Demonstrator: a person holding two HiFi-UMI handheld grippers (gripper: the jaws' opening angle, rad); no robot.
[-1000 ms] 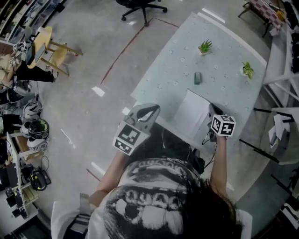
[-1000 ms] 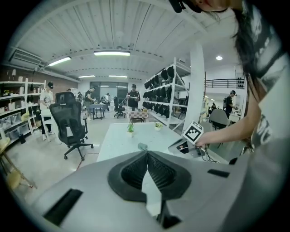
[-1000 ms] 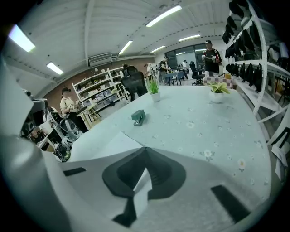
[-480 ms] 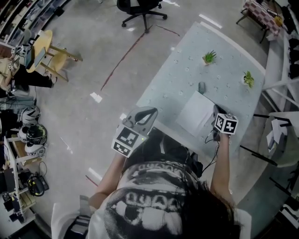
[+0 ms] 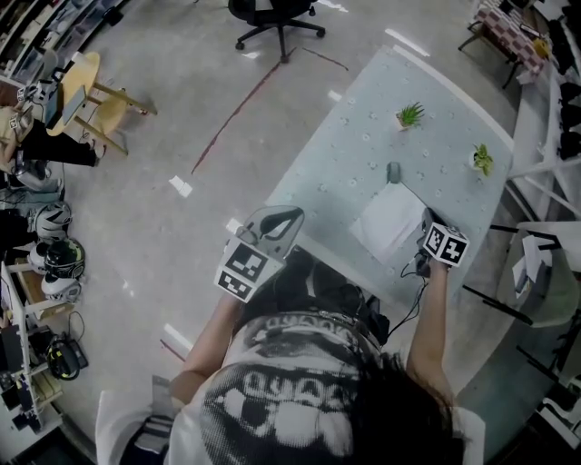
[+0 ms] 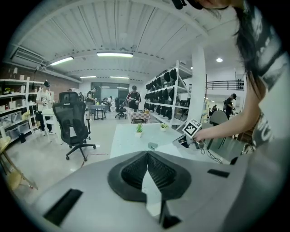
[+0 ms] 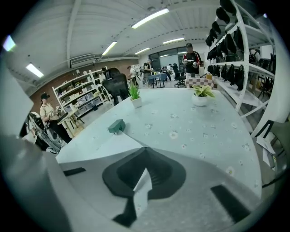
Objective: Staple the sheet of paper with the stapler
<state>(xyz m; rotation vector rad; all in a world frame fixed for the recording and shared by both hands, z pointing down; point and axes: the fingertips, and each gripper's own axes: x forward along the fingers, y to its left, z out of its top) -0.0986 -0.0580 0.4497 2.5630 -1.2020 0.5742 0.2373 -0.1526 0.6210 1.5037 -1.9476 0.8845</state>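
A white sheet of paper point(image 5: 390, 223) lies on the pale green table point(image 5: 349, 150), its far corner just short of the small dark green stapler point(image 5: 393, 172). My right gripper point(image 5: 425, 224) is at the sheet's right edge and is shut on it. In the right gripper view the paper point(image 7: 102, 146) spreads from the closed right gripper point(image 7: 145, 150) toward the stapler point(image 7: 117, 126). My left gripper point(image 5: 287, 215) hangs at the table's near left corner, off the paper. Its jaws point(image 6: 147, 154) are shut with nothing in them.
Two small potted plants point(image 5: 410, 114) point(image 5: 482, 158) stand at the table's far end. A black office chair point(image 5: 272, 14) is beyond the table, and a wooden stool point(image 5: 91, 95) and shelves are at the left. A cable point(image 5: 408, 271) trails from the right gripper.
The right gripper has slid the paper across the table, so its far corner now lies close to the stapler. The left gripper has drifted a little along the table's near edge.
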